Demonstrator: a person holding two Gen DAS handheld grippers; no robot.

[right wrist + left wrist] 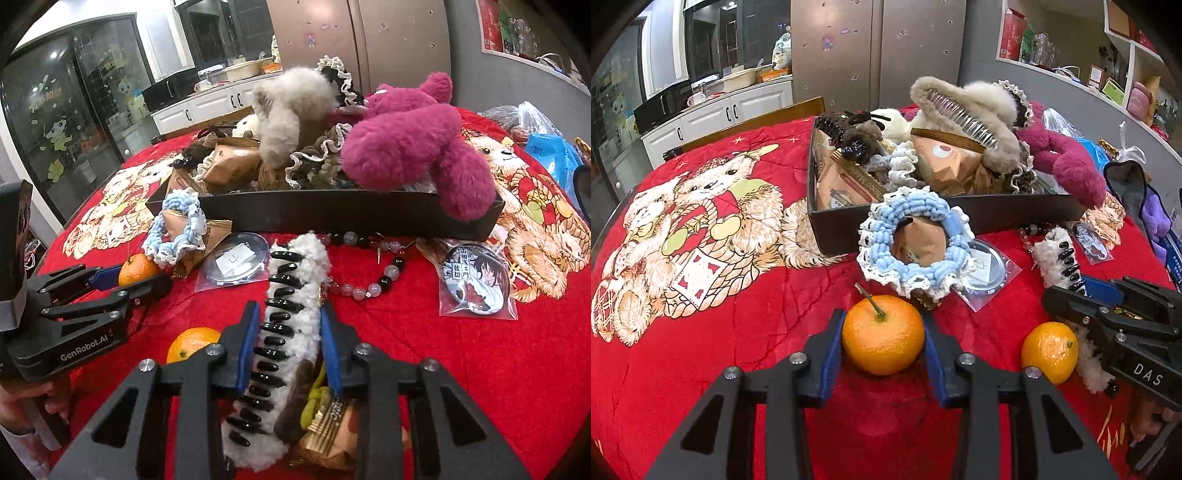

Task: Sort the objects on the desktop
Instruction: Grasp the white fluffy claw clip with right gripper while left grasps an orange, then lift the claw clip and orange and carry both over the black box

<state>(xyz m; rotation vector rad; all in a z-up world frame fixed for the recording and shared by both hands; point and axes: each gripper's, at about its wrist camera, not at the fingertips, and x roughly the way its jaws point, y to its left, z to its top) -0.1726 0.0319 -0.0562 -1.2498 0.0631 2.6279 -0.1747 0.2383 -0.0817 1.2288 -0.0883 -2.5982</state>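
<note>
while left jaws clamp the tangerine (882,338), right jaws pinch the fluffy claw clip (291,325).

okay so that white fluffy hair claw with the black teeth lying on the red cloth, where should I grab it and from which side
Grip the white fluffy hair claw across its narrow width, mid-length, coming from above. It lies lengthwise away from the right gripper, so its fluffy long sides face the fingers. They already flank it there, about touching. Avoid the black teeth, which look slippery.

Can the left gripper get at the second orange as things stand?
Probably not right away: the left gripper is already closed on one orange. The second orange sits uncovered beside it, close under the right gripper.
</note>
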